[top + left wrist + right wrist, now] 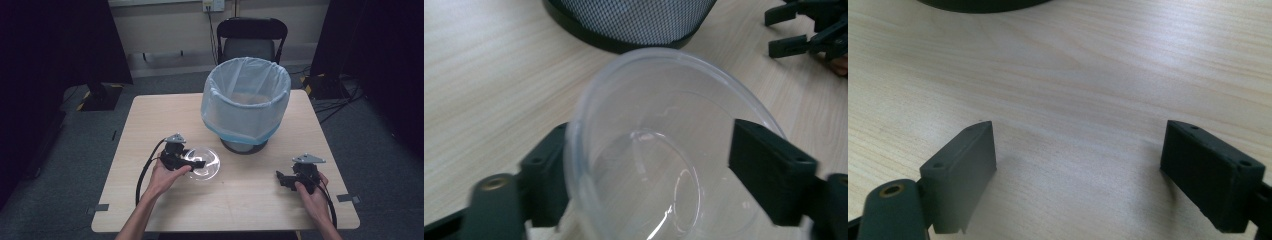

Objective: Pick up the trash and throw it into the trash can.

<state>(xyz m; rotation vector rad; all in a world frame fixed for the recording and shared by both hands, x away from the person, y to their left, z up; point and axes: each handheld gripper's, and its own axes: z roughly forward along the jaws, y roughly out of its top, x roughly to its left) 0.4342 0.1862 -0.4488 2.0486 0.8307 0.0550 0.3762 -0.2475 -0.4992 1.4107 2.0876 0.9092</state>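
A clear plastic bowl [209, 169] sits on the wooden table [150, 115] left of centre. My left gripper [196, 161] reaches over its near-left rim. In the left gripper view the bowl [659, 150] lies between the two wide-spread jaws of the left gripper [651, 132]; the left jaw is against the rim and the right one overlaps its edge. The jaws stand open. My right gripper [281, 179] rests low over bare table at the front right. In its own view, my right gripper [1078, 130] is open with nothing between the jaws.
A mesh waste bin [245, 100] lined with a pale blue bag stands at the back centre of the table, just beyond the bowl; its dark base [624, 25] is close. A black chair [250, 40] stands behind the table. The other gripper [809, 30] is far right.
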